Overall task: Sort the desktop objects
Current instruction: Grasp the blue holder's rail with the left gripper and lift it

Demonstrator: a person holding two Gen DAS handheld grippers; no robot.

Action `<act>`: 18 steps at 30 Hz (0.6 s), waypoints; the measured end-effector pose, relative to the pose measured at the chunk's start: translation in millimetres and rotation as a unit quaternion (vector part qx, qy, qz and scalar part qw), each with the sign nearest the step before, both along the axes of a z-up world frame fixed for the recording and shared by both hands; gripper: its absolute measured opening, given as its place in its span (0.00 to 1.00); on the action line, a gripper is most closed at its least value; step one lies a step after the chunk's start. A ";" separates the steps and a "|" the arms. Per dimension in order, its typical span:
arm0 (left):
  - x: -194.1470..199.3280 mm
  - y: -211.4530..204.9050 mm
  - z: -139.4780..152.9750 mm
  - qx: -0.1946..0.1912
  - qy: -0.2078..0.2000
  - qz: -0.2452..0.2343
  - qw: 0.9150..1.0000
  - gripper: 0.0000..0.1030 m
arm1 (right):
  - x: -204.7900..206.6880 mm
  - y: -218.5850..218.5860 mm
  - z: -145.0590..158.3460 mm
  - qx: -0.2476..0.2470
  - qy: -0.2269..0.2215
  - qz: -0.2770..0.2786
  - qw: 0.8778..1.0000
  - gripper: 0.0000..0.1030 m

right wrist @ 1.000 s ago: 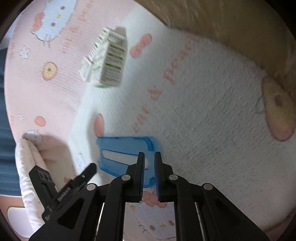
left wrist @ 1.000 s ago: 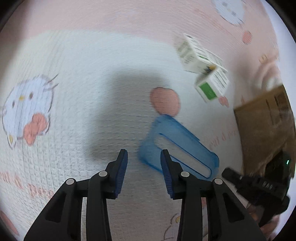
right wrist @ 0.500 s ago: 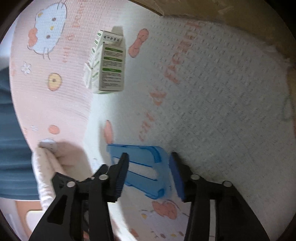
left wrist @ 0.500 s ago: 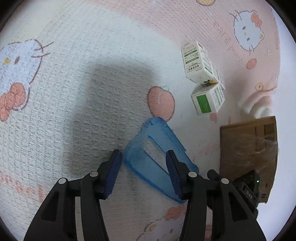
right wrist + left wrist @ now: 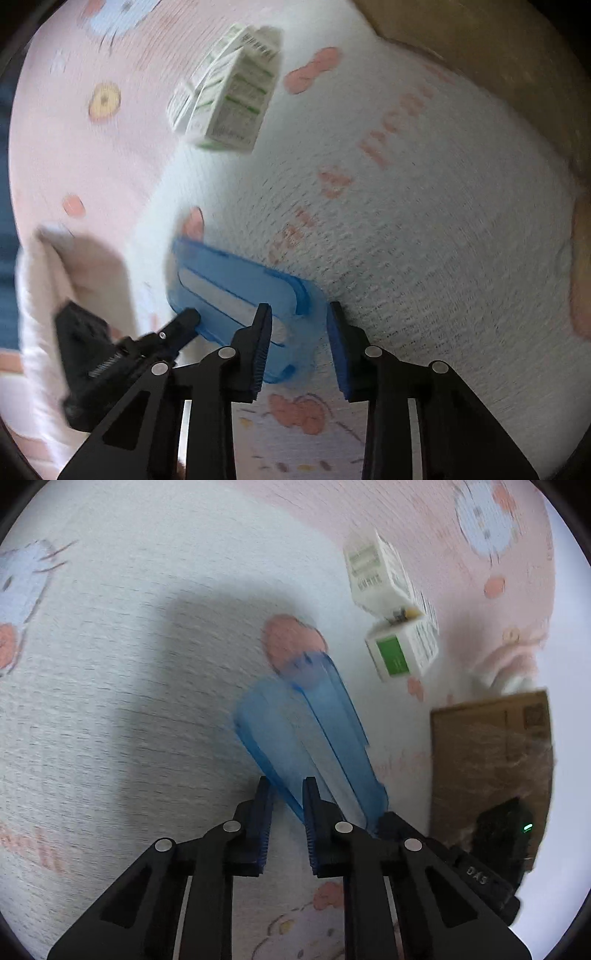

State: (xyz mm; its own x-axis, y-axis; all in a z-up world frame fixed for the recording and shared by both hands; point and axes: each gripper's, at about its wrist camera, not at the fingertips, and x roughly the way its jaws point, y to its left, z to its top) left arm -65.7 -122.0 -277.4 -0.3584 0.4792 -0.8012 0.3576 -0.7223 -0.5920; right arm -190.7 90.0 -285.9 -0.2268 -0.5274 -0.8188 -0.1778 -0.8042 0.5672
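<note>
A translucent blue plastic case (image 5: 306, 731) lies on a Hello Kitty cloth (image 5: 110, 664). In the left wrist view it runs up and away from my left gripper (image 5: 288, 790). Those jaws are closing, stand narrow, and pinch the case's near edge. In the right wrist view the same blue case (image 5: 236, 280) stretches to the upper left. Its near end sits between the jaws of my right gripper (image 5: 299, 314), which are closing with a gap still showing beside the pads. A left fingertip (image 5: 184, 319) touches the case's far left end.
Two white-and-green small boxes (image 5: 402, 653) (image 5: 229, 99) lie together beyond the case. A cardboard box (image 5: 487, 760) (image 5: 480, 44) stands at the side. The cloth's turned-up edge (image 5: 33, 295) lies at the left, with a person's blue clothing (image 5: 7, 147) behind it.
Both grippers opened wide around the blue case, then narrowed. The left jaws have closed onto its edge and sunk toward it. The right jaws moved from shut to straddling its end.
</note>
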 end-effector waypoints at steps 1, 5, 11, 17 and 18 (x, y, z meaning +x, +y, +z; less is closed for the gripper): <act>-2.0 5.0 2.2 -0.019 0.004 -0.005 1.000 0.18 | -0.6 -2.8 0.9 0.009 0.001 0.005 1.000 0.28; -6.6 8.2 2.7 -0.017 0.012 0.012 1.000 0.18 | -2.7 -6.9 1.0 0.018 -0.001 0.014 1.000 0.28; -16.7 27.7 -10.0 0.070 0.004 -0.018 0.997 0.18 | 2.5 -12.2 8.3 0.007 -0.002 0.008 1.000 0.28; -24.0 47.0 -5.7 0.036 0.025 -0.012 0.999 0.18 | 6.7 -6.3 15.0 0.004 -0.001 0.009 1.000 0.28; -24.0 46.1 -7.0 0.044 0.026 0.000 0.999 0.18 | 6.3 -4.6 15.6 0.002 -0.001 0.007 1.000 0.28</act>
State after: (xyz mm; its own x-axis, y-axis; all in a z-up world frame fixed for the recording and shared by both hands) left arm -89.7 -75.9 -284.4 -0.3981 0.5474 -0.7361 0.3249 -0.6663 -0.6712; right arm -184.4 85.4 -270.2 -0.2181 -0.5274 -0.8211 -0.1679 -0.8086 0.5639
